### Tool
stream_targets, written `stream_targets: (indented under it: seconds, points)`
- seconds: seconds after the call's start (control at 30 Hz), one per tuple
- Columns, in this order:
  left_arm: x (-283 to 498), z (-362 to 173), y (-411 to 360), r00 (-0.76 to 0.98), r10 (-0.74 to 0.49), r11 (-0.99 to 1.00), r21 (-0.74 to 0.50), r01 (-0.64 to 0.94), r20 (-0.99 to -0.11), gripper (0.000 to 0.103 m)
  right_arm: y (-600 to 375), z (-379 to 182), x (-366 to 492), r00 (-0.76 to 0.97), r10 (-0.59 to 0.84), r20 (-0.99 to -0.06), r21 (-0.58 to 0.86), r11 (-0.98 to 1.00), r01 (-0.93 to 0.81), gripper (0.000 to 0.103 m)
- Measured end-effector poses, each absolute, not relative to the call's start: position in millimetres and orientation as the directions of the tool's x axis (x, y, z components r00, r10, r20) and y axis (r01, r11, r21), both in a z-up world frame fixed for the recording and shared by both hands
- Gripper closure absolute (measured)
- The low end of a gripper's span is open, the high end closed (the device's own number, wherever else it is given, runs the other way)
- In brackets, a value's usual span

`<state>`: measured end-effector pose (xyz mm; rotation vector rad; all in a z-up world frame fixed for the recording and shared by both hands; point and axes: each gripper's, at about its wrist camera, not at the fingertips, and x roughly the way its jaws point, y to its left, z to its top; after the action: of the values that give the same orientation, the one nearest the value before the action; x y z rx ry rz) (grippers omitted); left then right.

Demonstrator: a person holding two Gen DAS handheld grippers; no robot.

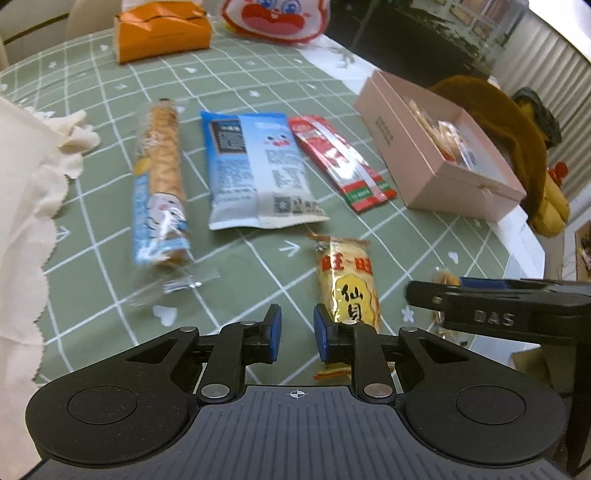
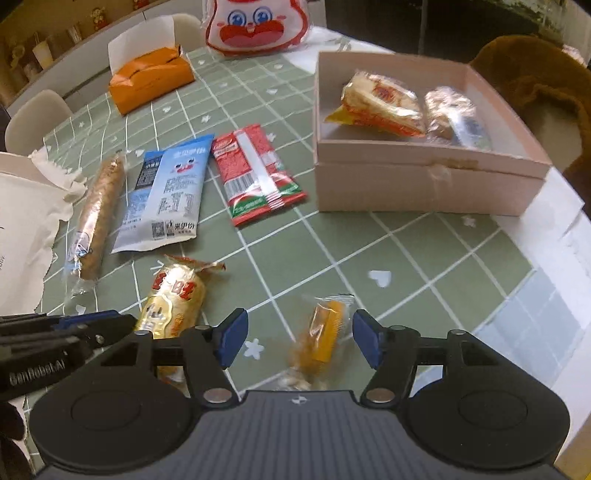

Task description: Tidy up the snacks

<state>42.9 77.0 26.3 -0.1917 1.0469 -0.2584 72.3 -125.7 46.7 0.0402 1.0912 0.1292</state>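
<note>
Snacks lie on the green checked tablecloth: a long biscuit tube, a blue-white packet, a red packet and a gold rice-cracker pack. My left gripper is open a little and empty, its right finger just beside the gold pack. My right gripper is open wide around a small orange-yellow snack lying on the cloth. The pink box holds two wrapped snacks.
An orange tissue pack and a red-white cartoon bag sit at the far side. A white paper bag lies left. A brown plush toy sits behind the box. The table edge runs along the right.
</note>
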Motion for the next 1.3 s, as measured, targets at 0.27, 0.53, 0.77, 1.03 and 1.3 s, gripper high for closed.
stream_targets:
  seconds: [0.27, 0.53, 0.77, 1.03, 1.3]
  points:
    - [46, 25, 65, 0.477, -0.300, 0.954, -0.256, 0.156, -0.826, 0.080, -115, 41, 71, 0.479, 0.104, -0.872, 0.052, 0.991, -0.121, 0.037]
    - [47, 25, 49, 0.480, -0.302, 0.951, -0.224, 0.214, -0.824, 0.079, -121, 39, 67, 0.518, 0.055, -0.853, -0.010, 0.993, -0.121, 0.036]
    - [54, 24, 46, 0.481, -0.320, 0.946, -0.242, 0.217, -0.817, 0.079, -133, 39, 64, 0.530, 0.045, -0.847, -0.012, 0.995, -0.104, 0.041]
    - [56, 24, 41, 0.483, -0.317, 0.946, -0.238, 0.219, -0.816, 0.079, -139, 36, 55, 0.547, 0.027, -0.836, -0.009, 0.998, -0.064, 0.029]
    - [44, 22, 41, 0.495, -0.325, 0.943, -0.237, 0.233, -0.806, 0.084, -141, 35, 49, 0.554, 0.021, -0.832, -0.010, 0.999, -0.052, 0.027]
